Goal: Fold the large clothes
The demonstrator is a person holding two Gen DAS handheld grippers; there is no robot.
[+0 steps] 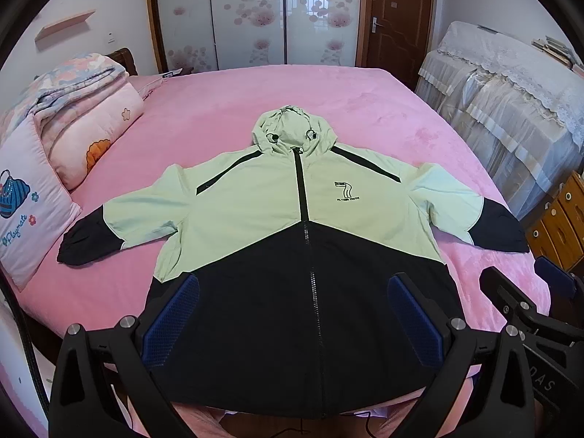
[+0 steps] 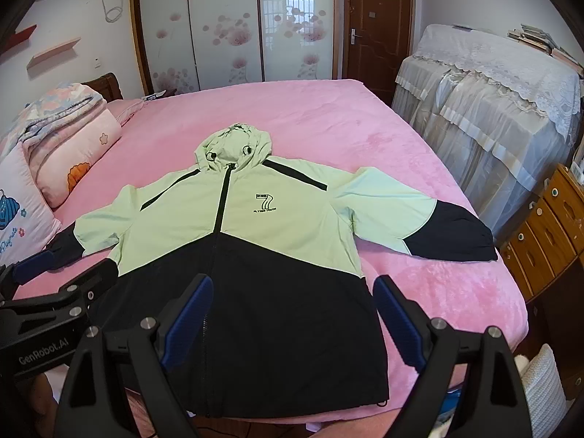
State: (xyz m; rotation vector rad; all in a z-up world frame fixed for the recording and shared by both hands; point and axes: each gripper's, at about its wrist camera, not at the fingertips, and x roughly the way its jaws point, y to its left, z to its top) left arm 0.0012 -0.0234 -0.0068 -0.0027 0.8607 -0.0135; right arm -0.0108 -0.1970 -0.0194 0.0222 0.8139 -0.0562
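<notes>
Lying flat and face up on the pink bedspread (image 1: 365, 109), the hooded jacket (image 1: 277, 211) is zipped shut, its pale green chest and hood toward the far wardrobe (image 1: 255, 14) and its black lower half toward the near edge of the bed, with both sleeves spread out to the sides and their black cuffs near the bed's edges. Above the black hem area hangs the left gripper (image 1: 294, 314), its 2 blue-padded fingers (image 1: 171, 317) spread wide apart with nothing between them, and whether they touch the fabric below cannot be told. Beside it the right gripper (image 2: 292, 317) is just as widely parted, its blue pads (image 2: 398, 321) empty, hovering over the right half of the black panel and the strip of bedspread next to it. Each gripper shows at the edge of the other's view, so the 2 sit side by side. Folded quilts (image 1: 80, 109) and a pillow (image 1: 29, 211) lie along the left side of the bed.
</notes>
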